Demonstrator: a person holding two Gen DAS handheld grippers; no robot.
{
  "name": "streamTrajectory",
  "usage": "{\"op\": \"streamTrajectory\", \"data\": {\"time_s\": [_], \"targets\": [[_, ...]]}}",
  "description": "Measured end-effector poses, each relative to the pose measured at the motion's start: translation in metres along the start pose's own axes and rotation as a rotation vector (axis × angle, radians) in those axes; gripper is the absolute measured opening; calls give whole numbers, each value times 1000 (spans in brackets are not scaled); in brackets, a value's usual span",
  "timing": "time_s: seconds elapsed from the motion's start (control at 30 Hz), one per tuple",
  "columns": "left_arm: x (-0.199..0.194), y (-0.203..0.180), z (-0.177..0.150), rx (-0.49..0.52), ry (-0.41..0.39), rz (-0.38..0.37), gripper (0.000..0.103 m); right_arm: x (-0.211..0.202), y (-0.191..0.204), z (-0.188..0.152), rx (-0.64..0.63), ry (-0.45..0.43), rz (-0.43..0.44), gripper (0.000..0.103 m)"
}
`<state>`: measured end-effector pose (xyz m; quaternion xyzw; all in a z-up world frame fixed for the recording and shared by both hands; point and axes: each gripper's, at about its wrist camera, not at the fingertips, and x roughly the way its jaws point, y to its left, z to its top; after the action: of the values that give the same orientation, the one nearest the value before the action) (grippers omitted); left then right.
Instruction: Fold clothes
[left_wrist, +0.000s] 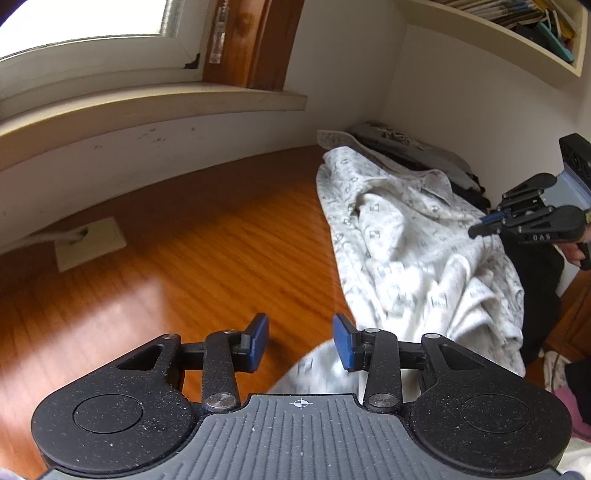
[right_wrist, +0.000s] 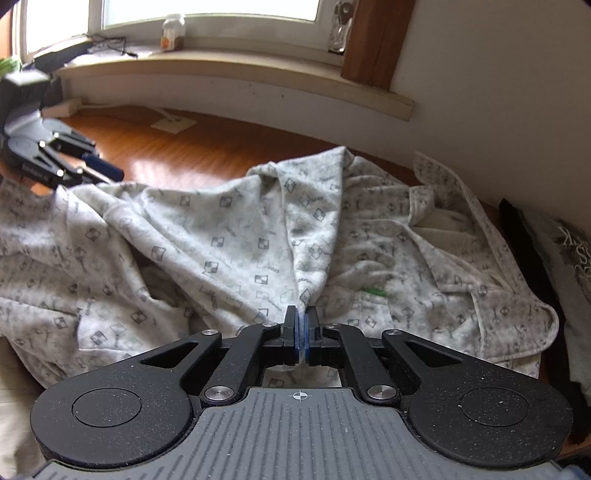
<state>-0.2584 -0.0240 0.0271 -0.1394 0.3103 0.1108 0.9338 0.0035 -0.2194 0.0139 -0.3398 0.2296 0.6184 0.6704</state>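
- Right gripper (right_wrist: 302, 332): clamped on a pinched ridge of white patterned fleece garment (right_wrist: 221, 236), crumpled at the right edge of the wooden floor (left_wrist: 184, 251).
- Left gripper (left_wrist: 301, 341): jaws apart, empty.
- Risk: thin pinch may slip when lifted, dropping the fold.

Wooden surface (left_wrist: 207, 236), orange-brown, fills frame centre. Crumpled white patterned garment (left_wrist: 417, 258) lies on it, right half. Darker folded clothes (left_wrist: 424, 151) upper right by wall. Beige plate (left_wrist: 90, 242) at left.
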Motion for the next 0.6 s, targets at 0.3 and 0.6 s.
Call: {"op": "streamTrajectory", "data": {"time_s": [0.3, 0.6], "targets": [[49, -17, 48, 45, 57, -34, 42, 10, -6, -5, 28, -19, -20, 14], [71, -24, 49, 56, 94, -45, 23, 38, -13, 3, 82, -109, -9, 40]]}}
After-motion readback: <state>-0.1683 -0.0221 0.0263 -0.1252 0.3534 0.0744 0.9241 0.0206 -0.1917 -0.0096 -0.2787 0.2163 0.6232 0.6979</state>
